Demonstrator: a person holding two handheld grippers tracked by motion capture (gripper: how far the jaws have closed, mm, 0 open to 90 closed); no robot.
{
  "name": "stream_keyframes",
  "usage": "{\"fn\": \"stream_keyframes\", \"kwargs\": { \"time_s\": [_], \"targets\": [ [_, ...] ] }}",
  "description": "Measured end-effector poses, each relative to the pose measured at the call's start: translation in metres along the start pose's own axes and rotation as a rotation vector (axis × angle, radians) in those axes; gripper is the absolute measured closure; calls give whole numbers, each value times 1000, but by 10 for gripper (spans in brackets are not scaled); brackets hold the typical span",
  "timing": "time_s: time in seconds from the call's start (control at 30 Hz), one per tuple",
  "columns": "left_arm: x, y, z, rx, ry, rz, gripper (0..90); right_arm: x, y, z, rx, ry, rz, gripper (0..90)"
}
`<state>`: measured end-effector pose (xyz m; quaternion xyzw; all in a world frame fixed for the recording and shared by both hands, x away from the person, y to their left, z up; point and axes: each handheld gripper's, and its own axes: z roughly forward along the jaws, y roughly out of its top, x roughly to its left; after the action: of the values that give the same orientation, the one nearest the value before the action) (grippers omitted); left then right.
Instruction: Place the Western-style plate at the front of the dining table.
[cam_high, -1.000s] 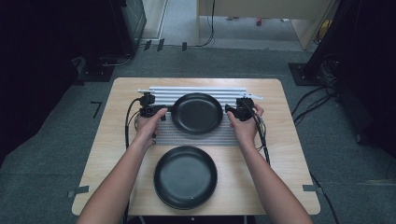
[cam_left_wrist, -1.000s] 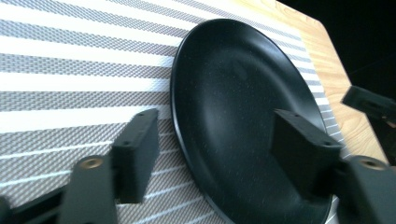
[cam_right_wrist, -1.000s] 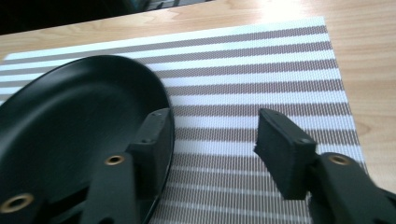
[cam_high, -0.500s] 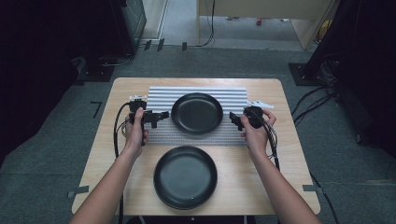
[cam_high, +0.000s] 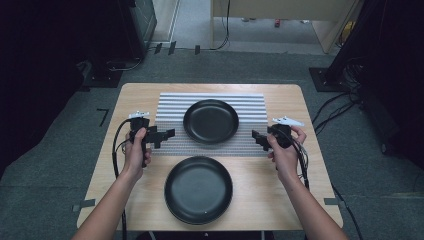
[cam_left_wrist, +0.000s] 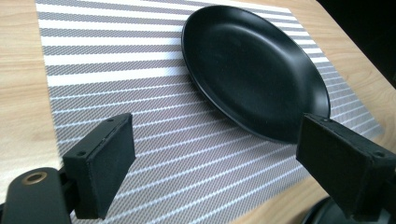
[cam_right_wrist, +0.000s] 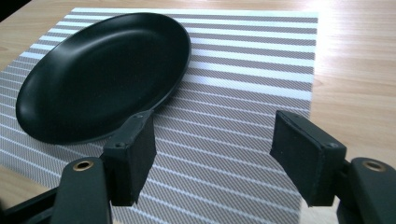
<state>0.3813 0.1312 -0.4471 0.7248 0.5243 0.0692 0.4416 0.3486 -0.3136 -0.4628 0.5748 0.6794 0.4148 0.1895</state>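
— Grippers first: the left gripper (cam_high: 167, 135) sits at the left edge of the striped mat (cam_high: 170, 102), jaws spread wide with nothing between them.

— Same on the other side. The right gripper (cam_high: 256, 138) hovers over the mat's right edge, jaws apart and empty, pointing inward.

— Left gripper view agrees: 2 black pads wide apart over the stripes, the far plate (cam_left_wrist: 254, 70) ahead and clear of both.

— And the right gripper view puts that plate just beyond 1 pad, overlapping it in the frame, though I can't tell if they touch.

— From the high view, that far plate (cam_high: 210, 121) lies in the middle of the mat, between the 2 grippers, flat and upright.

— Nearer the person, a second black plate (cam_high: 198, 189) rests on the bare wooden table (cam_high: 300, 200), just below the mat's front edge.

— Both hands grip their handles, cables trailing back along the forearms.
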Motion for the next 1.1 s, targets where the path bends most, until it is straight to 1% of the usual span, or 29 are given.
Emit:
{"fn": "stream_keyframes", "kwargs": {
  "time_s": [0.07, 0.17, 0.27, 0.33, 0.47, 0.53, 0.7, 0.87, 0.93, 1.1],
  "targets": [
    [0, -4, -5, -8, 9, 11, 110, -3, -3, -5, 4, 6, -3, 302],
    [0, -10, -12, -17, 12, 14, 109, -6, -8, -11, 11, 12, -4, 303],
    [-1, -16, -17, -22, 15, 19, 109, -9, -14, -16, 15, 18, 4, 303],
    [-1, -20, -20, -25, 13, 16, 109, -11, -18, -19, 16, 23, 8, 303],
    [-2, -29, -25, -20, 8, 22, 108, -15, -25, -27, 13, 28, 21, 302],
    [-1, -33, -29, -24, 16, 24, 108, -17, -28, -31, 14, 34, 29, 298],
    [3, -47, -35, -22, 30, 13, 108, -23, -37, -42, 16, 38, 29, 293],
    [6, -61, -45, -34, 44, 12, 109, -30, -44, -56, 9, 34, 47, 294],
    [8, -66, -49, -35, 47, 6, 108, -33, -49, -60, 8, 32, 52, 293],
    [17, -79, -59, -35, 60, -24, 108, -43, -61, -69, 13, 19, 73, 295]
  ]
}}
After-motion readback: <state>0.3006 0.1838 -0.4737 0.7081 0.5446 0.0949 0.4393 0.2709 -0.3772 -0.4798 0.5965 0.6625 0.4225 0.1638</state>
